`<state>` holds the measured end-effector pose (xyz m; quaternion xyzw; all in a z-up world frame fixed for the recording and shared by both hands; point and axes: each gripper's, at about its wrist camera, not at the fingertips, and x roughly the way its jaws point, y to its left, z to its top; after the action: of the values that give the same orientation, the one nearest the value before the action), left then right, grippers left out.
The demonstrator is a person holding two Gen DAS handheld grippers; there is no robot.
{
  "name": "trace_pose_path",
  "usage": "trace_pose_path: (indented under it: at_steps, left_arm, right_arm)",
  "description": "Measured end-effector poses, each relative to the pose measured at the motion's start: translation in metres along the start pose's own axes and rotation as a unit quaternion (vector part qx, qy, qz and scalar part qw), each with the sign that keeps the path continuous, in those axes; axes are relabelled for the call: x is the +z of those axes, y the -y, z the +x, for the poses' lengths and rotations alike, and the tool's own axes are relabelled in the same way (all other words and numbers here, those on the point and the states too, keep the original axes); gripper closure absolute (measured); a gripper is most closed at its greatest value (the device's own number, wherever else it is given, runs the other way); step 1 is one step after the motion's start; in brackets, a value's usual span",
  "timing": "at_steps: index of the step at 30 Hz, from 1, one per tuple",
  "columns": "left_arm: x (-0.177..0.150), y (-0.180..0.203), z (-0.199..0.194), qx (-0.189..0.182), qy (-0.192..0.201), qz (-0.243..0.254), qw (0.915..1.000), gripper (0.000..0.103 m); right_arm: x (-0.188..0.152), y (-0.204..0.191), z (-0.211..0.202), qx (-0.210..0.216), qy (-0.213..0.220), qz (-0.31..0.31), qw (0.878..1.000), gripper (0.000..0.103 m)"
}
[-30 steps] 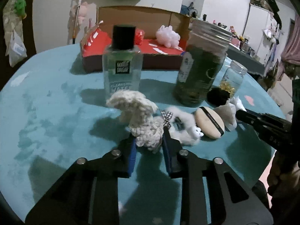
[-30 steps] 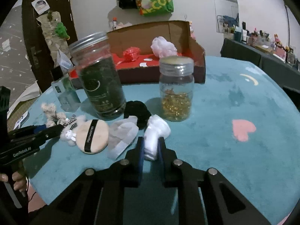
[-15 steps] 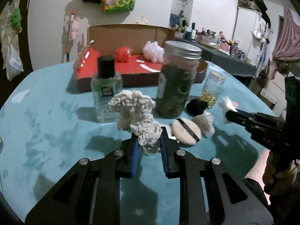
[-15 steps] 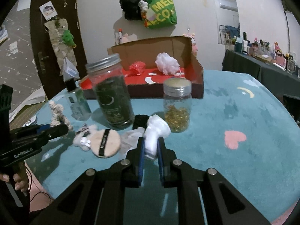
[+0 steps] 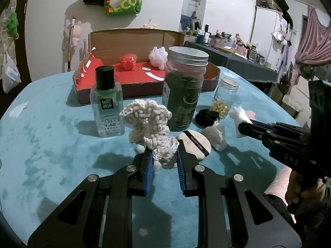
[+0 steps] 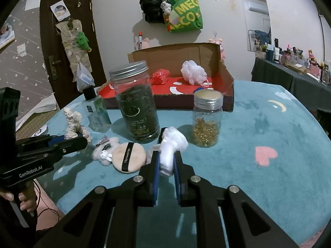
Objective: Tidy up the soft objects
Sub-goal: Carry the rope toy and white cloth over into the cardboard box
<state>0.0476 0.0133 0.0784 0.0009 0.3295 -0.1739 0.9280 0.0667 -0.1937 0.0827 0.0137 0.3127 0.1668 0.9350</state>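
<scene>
From the left wrist, the left gripper (image 5: 164, 161) pinches the cream crochet piece (image 5: 151, 126) above the teal table (image 5: 41, 144), its loose upper lobes leaning toward the clear bottle (image 5: 107, 107), which a careless swing could tip. From the right wrist, the right gripper (image 6: 166, 169) pinches a white soft wad (image 6: 171, 146), seemingly by its lower end, so it may slip free near the small jar (image 6: 207, 119) before reaching the cardboard box (image 6: 186, 78).

Left claw (image 5: 164, 161) and right claw (image 6: 167, 166) (both clamped), raised forward.
</scene>
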Motion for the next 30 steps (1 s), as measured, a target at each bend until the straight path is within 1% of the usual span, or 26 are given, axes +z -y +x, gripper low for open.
trace_pose_path:
  at_steps: [8,15,18,24,30]
  left_arm:
    - [0.009,-0.006,-0.008,0.011,0.010,-0.001,0.9999,0.084]
    - [0.023,-0.024,-0.021,0.042,0.024,-0.009,0.9988,0.084]
    - [0.030,-0.032,-0.025,0.049,0.031,-0.011,0.9983,0.084]
    - [0.049,-0.037,-0.031,0.054,0.046,-0.004,0.9975,0.084]
    - [0.077,-0.038,-0.023,0.041,0.046,0.012,0.9980,0.084]
  right_arm:
    - [0.007,0.006,-0.006,-0.009,0.008,0.004,1.000,0.089]
    - [0.021,0.021,-0.015,-0.030,0.022,0.010,0.999,0.089]
    - [0.028,0.028,-0.017,-0.035,0.026,0.014,0.999,0.089]
    - [0.047,0.038,-0.022,-0.043,0.039,0.012,0.998,0.089]
    - [0.075,0.044,-0.020,-0.041,0.050,0.001,0.998,0.089]
